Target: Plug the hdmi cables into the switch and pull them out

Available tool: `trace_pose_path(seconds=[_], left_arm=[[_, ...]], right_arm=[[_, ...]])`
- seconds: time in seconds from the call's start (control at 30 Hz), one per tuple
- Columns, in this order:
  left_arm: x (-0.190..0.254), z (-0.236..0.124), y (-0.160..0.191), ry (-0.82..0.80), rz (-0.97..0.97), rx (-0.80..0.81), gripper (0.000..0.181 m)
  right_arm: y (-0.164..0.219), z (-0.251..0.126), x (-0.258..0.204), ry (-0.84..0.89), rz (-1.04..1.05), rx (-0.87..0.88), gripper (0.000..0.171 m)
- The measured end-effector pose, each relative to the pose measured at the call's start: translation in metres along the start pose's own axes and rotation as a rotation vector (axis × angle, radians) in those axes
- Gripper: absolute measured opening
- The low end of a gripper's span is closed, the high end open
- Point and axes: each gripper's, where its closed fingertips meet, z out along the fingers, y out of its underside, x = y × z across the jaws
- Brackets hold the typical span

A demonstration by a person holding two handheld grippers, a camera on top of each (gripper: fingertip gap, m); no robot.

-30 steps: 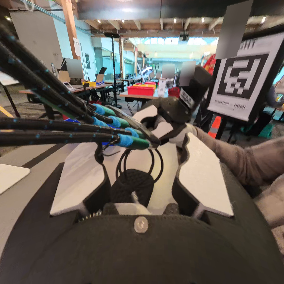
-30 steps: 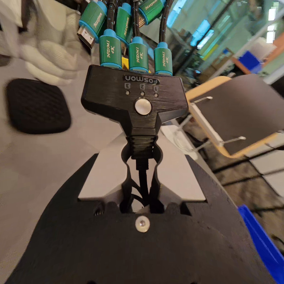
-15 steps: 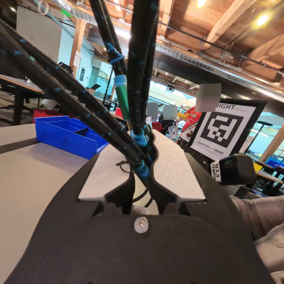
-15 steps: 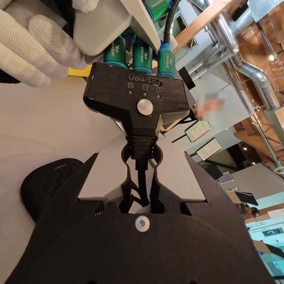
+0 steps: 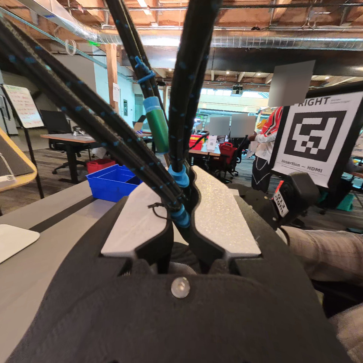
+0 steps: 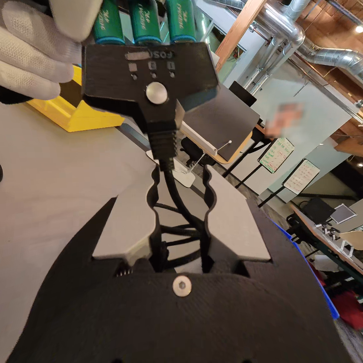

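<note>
In the left wrist view my left gripper (image 5: 182, 182) is shut on the HDMI plugs; their blue strain reliefs (image 5: 177, 176) sit squeezed between its pads. The black braided cables (image 5: 94, 125) fan up and left from there. One loose green plug (image 5: 157, 131) hangs free above. In the right wrist view the black switch (image 6: 149, 78) hangs ahead with three green plugs (image 6: 145, 21) in its ports. The left gripper's grey finger (image 6: 74, 17) and a gloved hand (image 6: 29, 59) are at the leftmost plug. My right gripper (image 6: 180, 170) is open. The switch's own black cable (image 6: 172, 188) runs loose between its fingers.
A blue bin (image 5: 112, 184) and a white pad (image 5: 13, 239) lie on the grey table (image 5: 39, 212). A yellow bin (image 6: 74, 115) sits behind the switch. A marker sign (image 5: 318, 137) stands at the right. A dark board with a tan edge (image 6: 222, 125) stands beyond the table edge.
My left gripper went from wide open to shut on the plugs. My right gripper let go of the switch's neck and opened; the switch now sits farther from its fingertips.
</note>
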Motion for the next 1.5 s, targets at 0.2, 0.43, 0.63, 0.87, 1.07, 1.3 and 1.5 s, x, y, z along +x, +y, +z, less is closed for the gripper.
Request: trace_pose_path(seconds=[0.2, 0.43, 0.63, 0.87, 1.07, 1.3, 1.5], left_arm=[[-0.016, -0.01, -0.006, -0.065, 0.029, 0.011, 0.014], [-0.027, -0.013, -0.003, -0.085, 0.014, 0.01, 0.014], [-0.031, -0.016, -0.005, -0.101, 0.026, 0.012, 0.014], [-0.034, -0.021, -0.011, -0.12, 0.05, 0.016, 0.014], [-0.036, -0.022, -0.011, -0.125, 0.054, 0.014, 0.014], [-0.039, -0.022, -0.008, -0.128, 0.055, 0.01, 0.014], [-0.042, -0.024, -0.008, -0.139, 0.067, 0.001, 0.014]], right_arm=[[0.015, 0.009, -0.01, -0.002, -0.098, -0.011, 0.042], [0.023, 0.013, -0.019, 0.004, -0.172, -0.007, 0.045], [0.029, 0.014, -0.015, 0.025, -0.152, -0.008, 0.054], [0.033, 0.016, -0.019, 0.03, -0.216, -0.01, 0.055], [0.037, 0.018, -0.022, 0.043, -0.291, -0.017, 0.058], [0.039, 0.019, -0.023, 0.045, -0.327, -0.02, 0.058], [0.041, 0.02, -0.025, 0.038, -0.335, -0.025, 0.059]])
